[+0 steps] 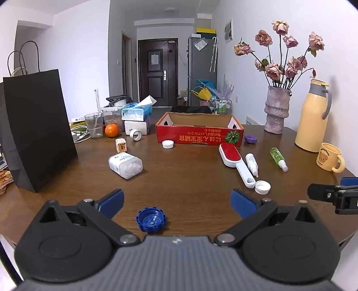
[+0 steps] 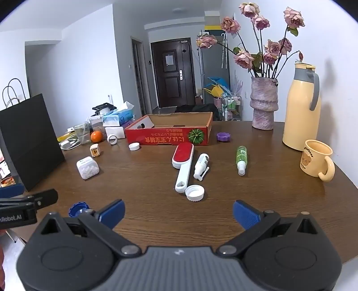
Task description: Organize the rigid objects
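Between left gripper [image 1: 177, 202] fingers: blue cap [image 1: 151, 220]

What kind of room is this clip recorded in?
Most likely a lived-in apartment dining area: a wooden table with a vase of dried roses, an entry door and a fridge down the hall.

Bare table [image 2: 156, 201] ahead; black bag [image 1: 38, 125] blocks the left.

both views are evenly and brightly lit, mostly from above, with a ceiling lamp [image 1: 170, 9] down the hall. soft shadows fall on the wall behind the yellow jug [image 2: 301, 107]. fisheye bending curves the edges, corners vignette dark, and focus stays sharp throughout.
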Tool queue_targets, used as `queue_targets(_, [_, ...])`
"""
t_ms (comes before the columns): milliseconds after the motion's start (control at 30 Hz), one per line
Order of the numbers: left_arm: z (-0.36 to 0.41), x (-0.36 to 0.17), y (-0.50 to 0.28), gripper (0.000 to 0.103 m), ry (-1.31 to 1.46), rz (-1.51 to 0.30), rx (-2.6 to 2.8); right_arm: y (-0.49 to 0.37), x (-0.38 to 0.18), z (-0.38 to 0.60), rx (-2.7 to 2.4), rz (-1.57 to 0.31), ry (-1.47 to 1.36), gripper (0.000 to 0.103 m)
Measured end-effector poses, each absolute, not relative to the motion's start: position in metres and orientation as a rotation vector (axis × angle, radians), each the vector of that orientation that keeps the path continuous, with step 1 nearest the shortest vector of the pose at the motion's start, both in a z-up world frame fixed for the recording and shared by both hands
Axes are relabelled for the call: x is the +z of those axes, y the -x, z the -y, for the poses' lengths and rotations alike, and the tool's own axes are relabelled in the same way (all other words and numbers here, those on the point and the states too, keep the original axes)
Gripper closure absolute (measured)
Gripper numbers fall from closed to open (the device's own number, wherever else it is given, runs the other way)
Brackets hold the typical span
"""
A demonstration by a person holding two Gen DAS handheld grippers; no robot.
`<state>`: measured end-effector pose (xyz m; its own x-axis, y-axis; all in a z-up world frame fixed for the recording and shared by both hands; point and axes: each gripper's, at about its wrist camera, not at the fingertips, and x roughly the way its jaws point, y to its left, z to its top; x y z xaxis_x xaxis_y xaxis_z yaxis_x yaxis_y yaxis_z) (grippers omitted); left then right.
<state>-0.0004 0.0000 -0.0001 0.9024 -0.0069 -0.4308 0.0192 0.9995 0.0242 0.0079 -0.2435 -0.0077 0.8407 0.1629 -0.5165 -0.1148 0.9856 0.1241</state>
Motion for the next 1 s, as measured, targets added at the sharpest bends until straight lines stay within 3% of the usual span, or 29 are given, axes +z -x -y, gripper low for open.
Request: queue_targets(1000, [-0.0003,-0.0047,-0.0065,0.0,-0.018,-0.478,-0.015,-0.0058,-0.0092,0.2412,0.135,-0.553,-0.08,0.0])
